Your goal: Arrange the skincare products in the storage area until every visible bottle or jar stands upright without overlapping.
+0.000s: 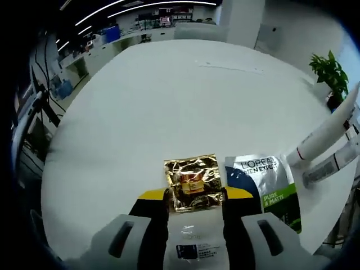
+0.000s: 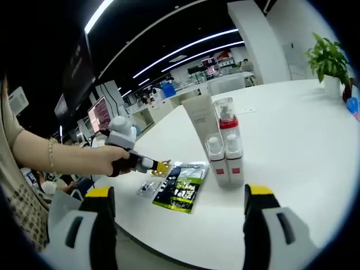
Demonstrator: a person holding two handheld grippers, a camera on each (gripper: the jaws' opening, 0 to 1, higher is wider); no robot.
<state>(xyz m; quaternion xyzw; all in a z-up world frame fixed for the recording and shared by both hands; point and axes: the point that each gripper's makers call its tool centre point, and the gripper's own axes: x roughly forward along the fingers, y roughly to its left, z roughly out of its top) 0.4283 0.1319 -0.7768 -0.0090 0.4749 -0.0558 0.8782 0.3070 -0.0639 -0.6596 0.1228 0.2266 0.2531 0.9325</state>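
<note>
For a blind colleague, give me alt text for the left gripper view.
The left gripper is closed on a clear sachet with a gold foil top over a white table. A L'Oreal Men Expert packet lies flat beside it, near white bottles.

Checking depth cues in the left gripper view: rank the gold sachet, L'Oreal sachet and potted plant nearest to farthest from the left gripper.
1. gold sachet: between the left gripper's jaws, flat on the white table.
2. L'Oreal sachet: just right of the gripper, lying flat.
3. potted plant: far right, beyond the table edge.
</note>
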